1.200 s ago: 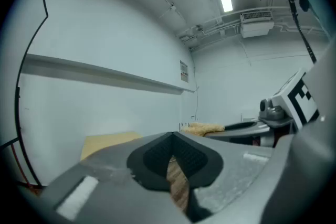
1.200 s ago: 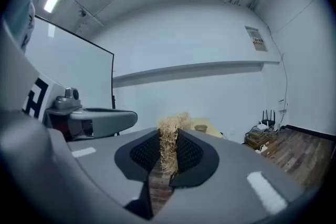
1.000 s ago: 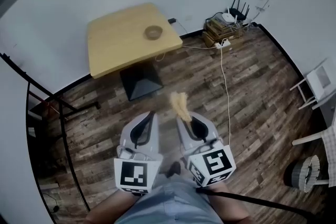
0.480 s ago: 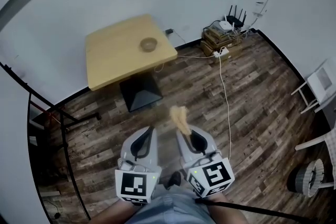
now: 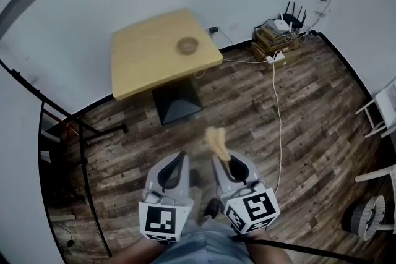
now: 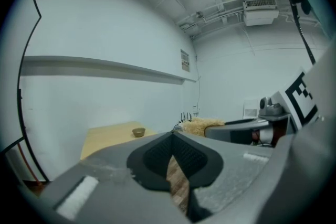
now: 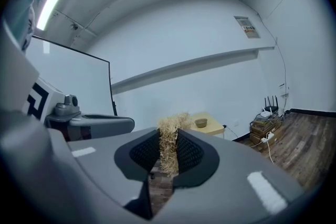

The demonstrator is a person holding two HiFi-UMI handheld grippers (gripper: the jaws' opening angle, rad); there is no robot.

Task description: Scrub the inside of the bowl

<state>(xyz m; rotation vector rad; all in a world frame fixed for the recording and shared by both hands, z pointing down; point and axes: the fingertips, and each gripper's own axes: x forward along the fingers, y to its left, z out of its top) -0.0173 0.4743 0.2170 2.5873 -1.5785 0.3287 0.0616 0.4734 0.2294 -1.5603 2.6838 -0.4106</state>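
Observation:
A small brown bowl [image 5: 187, 45] sits on the square wooden table [image 5: 142, 65] far ahead; it also shows as a small brown bowl [image 6: 138, 132] in the left gripper view and as the bowl [image 7: 201, 123] in the right gripper view. My right gripper [image 5: 218, 150] is shut on a straw-coloured scrubber [image 5: 216, 139], whose fibres [image 7: 169, 145] stick up between the jaws. My left gripper [image 5: 180, 155] is shut with nothing in it. Both are held low near my body, well short of the table.
Wood-plank floor lies between me and the table's black pedestal base [image 5: 177, 103]. A white cable [image 5: 276, 109] runs along the floor to a router on a crate [image 5: 279, 34] by the wall. A black metal stand [image 5: 68, 133] is at left; white chair legs [image 5: 378, 127] at right.
The view has shifted slightly, so the table and bowl sit a little farther right in the head view. Both grippers keep the same hold and pose.

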